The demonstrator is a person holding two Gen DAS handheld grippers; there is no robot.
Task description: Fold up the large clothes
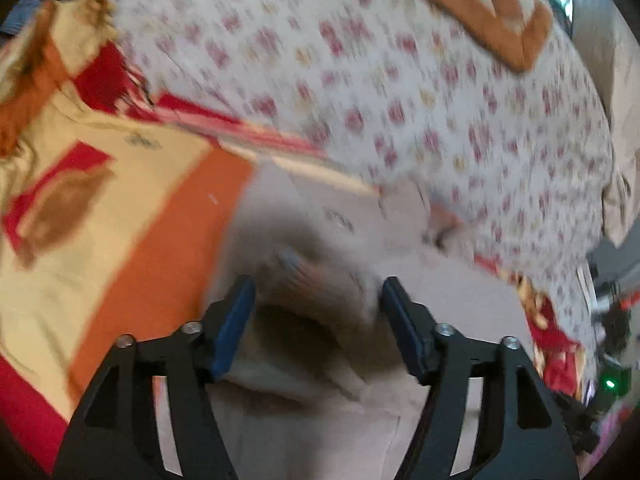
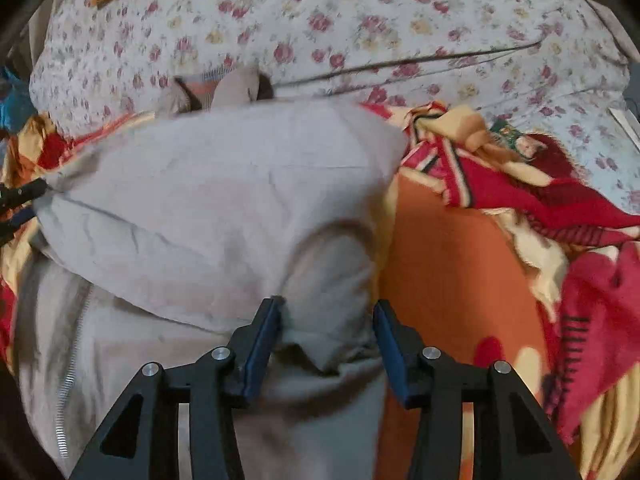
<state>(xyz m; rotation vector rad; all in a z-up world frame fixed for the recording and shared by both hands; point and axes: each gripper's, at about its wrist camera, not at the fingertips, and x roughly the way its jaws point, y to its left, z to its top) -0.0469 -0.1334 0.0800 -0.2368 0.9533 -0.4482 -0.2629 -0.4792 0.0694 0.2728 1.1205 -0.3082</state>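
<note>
lying on an orange blanket [image 2: 448,264] — grey garment [image 2: 224,200], floral quilt [image 2: 360,20] beyond.

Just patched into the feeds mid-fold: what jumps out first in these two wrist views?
The pale grey zip-up garment fills the middle of the right wrist view, folded over itself, with the right gripper open over its near edge. Under it lies a loud orange, red and cream blanket; a floral sheet covers the far side. In the blurred left view, the left gripper also stands open over grey cloth.

A bed carries a white floral quilt [image 2: 360,20] over an orange, red and cream blanket [image 2: 452,264]; daylight shows beyond.
</note>
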